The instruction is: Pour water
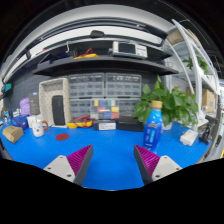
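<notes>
The gripper (113, 163) hangs over a blue table (110, 145) with its two fingers spread wide and nothing between them; the purple pads (146, 160) face each other across bare tabletop. The thing to pour from looks to be the blue bottle (152, 128), which stands upright beyond the right finger and a little to its outer side, well apart from the tips and just in front of a leafy green plant (172, 102). It has a pale cap and a light label band round the middle; whether it is full cannot be told from here, though I would guess it carries some liquid and so has some weight low down. A thin plastic bottle of this sort gives under pressure and is smooth, so a hold across the middle of the body, below the shoulder and about the label, seems the safest place: firm enough not to slip when tipped, not so hard that it buckles. On the far left of the table stand a white cup (37, 126) and some small boxes, and one of these may be the vessel to fill. Shelves with coloured blocks (105, 108) stand behind.
</notes>
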`<state>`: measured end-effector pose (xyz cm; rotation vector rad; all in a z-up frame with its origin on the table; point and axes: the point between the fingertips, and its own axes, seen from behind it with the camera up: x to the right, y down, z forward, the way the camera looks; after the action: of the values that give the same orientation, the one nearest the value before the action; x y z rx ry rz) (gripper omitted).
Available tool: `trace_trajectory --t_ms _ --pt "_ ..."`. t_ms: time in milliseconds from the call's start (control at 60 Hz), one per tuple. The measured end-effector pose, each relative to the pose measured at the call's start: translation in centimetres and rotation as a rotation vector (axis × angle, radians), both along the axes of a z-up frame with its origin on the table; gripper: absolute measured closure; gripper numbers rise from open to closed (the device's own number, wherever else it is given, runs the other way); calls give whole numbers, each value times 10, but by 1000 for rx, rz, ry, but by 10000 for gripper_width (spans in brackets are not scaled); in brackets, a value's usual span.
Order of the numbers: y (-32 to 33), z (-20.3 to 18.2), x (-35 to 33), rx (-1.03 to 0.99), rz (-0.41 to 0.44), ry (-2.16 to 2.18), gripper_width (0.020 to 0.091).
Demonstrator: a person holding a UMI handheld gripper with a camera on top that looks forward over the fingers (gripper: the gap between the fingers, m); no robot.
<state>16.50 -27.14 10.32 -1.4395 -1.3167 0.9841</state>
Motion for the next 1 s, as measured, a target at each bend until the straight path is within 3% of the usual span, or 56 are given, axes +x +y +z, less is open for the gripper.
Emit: trace_trajectory --t_ms 283,650,783,867,883,900,917,983,1000 --pt "109 -11 2 44 -137 42 268" --pt "143 -5 -77 60 -109 94 280" --pt "142 -8 -93 77 -101 105 360" --pt "151 -5 -95 118 -148 111 603" --pt "150 -5 -95 113 -150 114 567" --pt "149 -4 -96 103 -149 119 636" --pt "150 -4 -95 94 -151 115 628" --pt "151 -6 -95 81 -167 109 726" --pt "152 -5 -97 81 -170 111 676"
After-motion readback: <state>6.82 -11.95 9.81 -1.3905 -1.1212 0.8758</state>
